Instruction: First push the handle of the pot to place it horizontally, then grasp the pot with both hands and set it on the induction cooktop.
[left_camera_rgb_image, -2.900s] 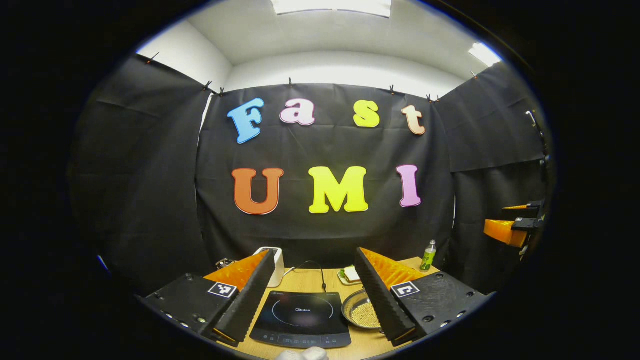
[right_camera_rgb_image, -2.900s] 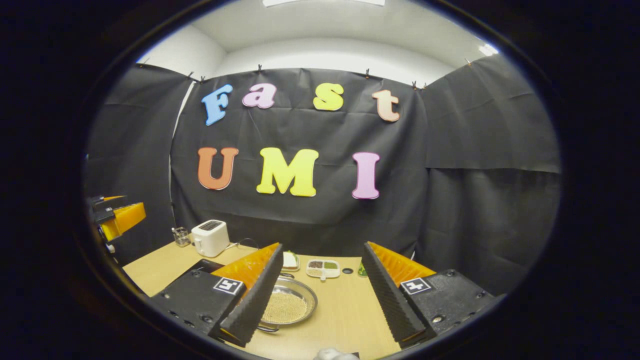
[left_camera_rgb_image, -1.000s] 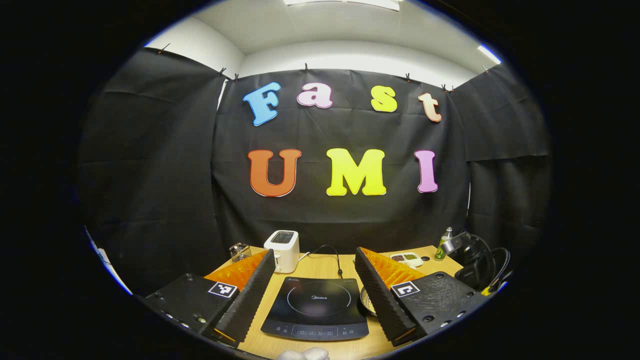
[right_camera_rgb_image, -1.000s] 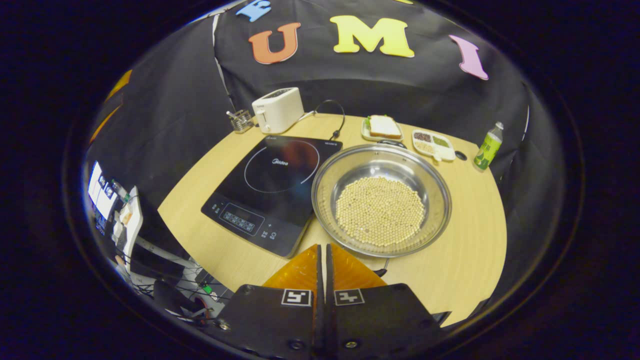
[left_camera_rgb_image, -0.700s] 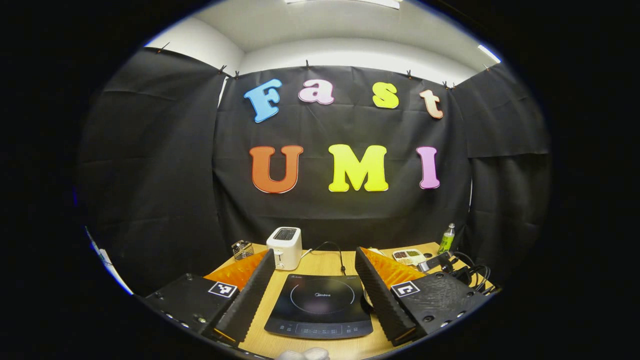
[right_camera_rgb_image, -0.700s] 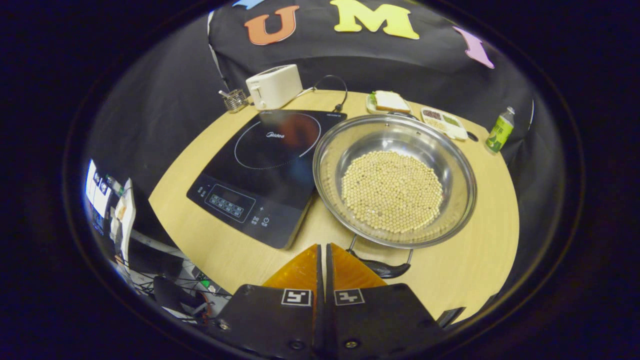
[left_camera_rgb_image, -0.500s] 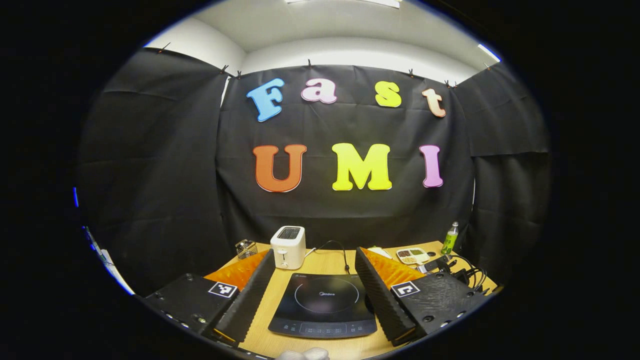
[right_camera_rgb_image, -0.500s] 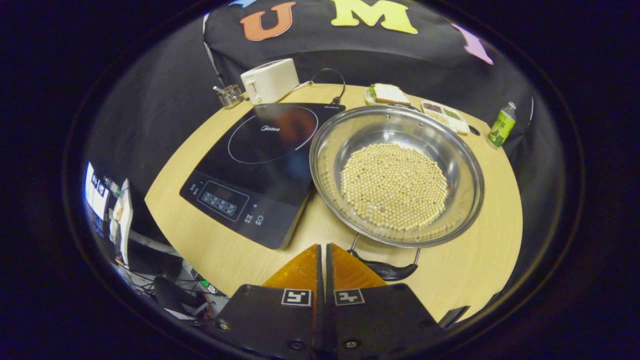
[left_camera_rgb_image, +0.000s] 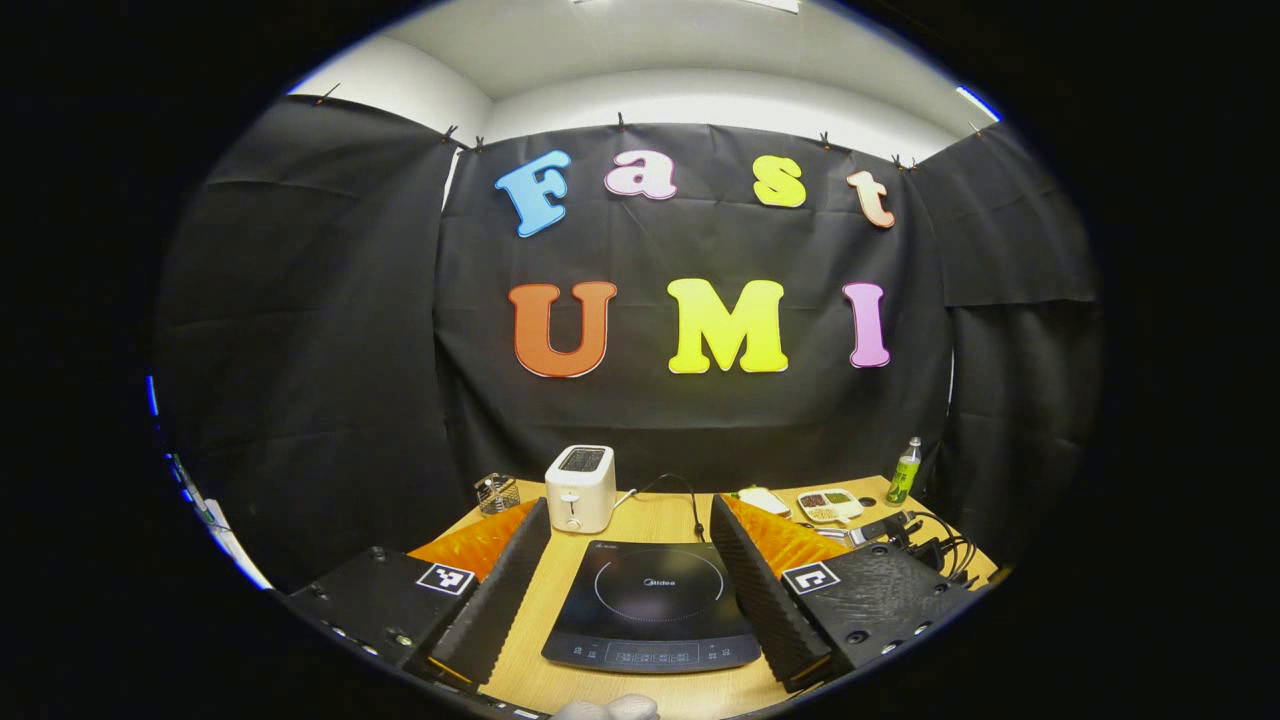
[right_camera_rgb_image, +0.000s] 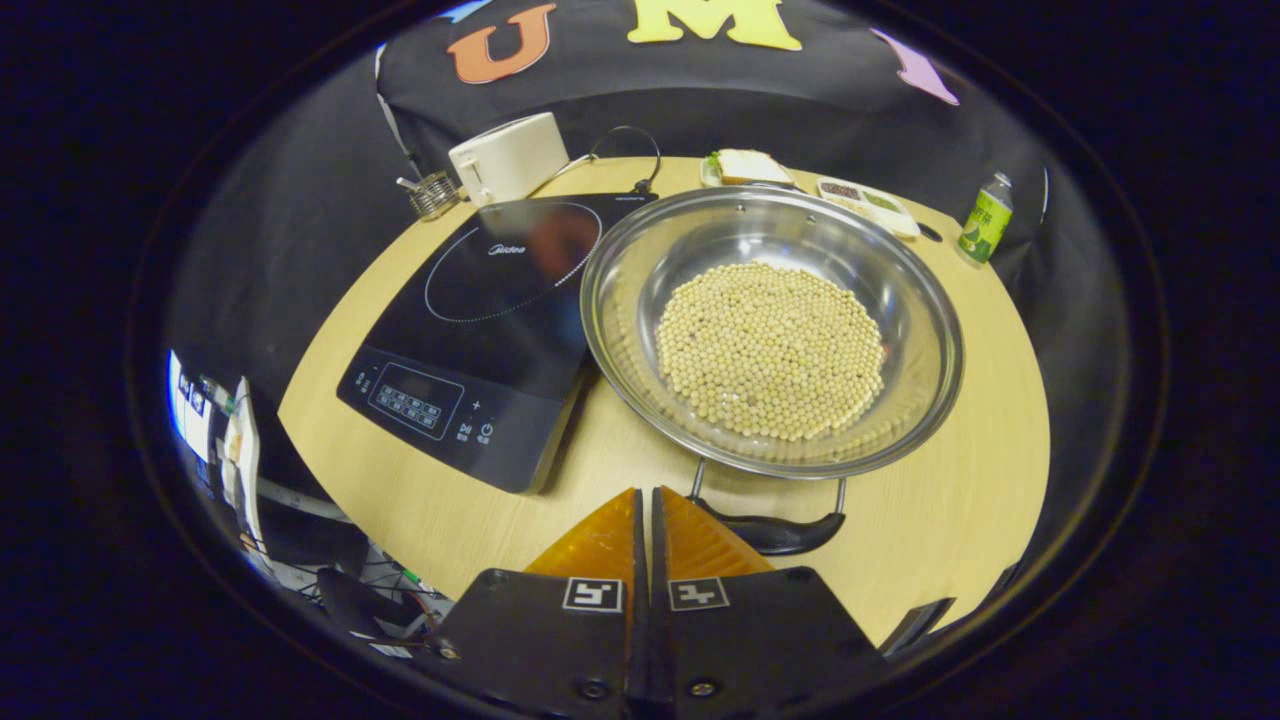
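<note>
My right gripper (right_camera_rgb_image: 645, 492), fingers pressed together on nothing, has dropped closer to the pot (right_camera_rgb_image: 770, 330); its near handle (right_camera_rgb_image: 775, 530) now lies just ahead of my tips, to their right, so the push on it seems imminent. My left gripper (left_camera_rgb_image: 628, 545) hovers wide apart, and the induction cooktop (left_camera_rgb_image: 652, 605) between its fingers has drifted slightly nearer. The pot, filled with pale round beans (right_camera_rgb_image: 770, 350), stands beside the cooktop's right edge, not yet on it.
</note>
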